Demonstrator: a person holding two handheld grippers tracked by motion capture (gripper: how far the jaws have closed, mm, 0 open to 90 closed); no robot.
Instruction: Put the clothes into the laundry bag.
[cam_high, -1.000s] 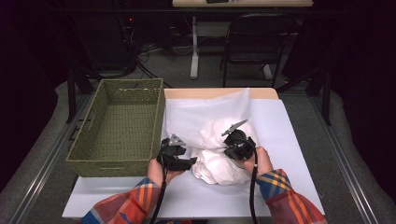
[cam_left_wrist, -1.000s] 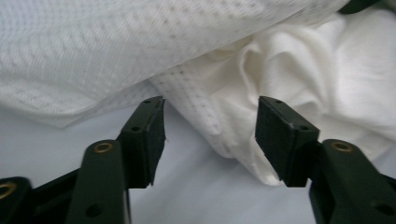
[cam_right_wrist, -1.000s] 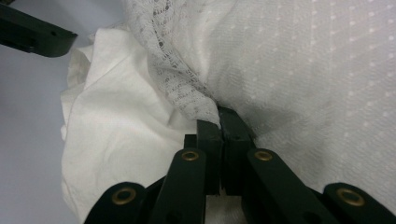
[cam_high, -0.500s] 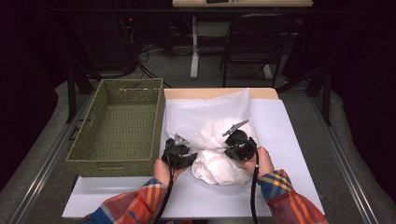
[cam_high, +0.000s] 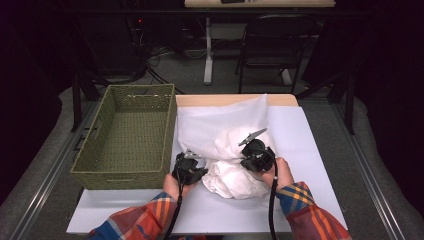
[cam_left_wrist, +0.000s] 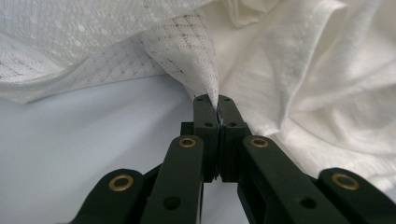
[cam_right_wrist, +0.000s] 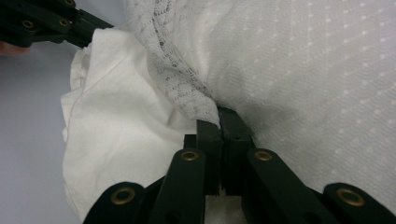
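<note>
Lying bunched in the middle of my white sheet (cam_high: 310, 145) is the white cloth (cam_high: 235, 175). My left gripper (cam_left_wrist: 214, 105) has just been closing, and now it pinches a lacy edge at the cloth's 9 o'clock side. My right gripper (cam_right_wrist: 219, 116) is squeezed tight on cloth at 2 o'clock. My green basket (cam_high: 125, 175) sits at 9 o'clock, just beside.

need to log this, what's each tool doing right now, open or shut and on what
Left tool: jaws have just been closing, now shut on a fold of the white cloth.
Right tool: shut on the white cloth too.
</note>
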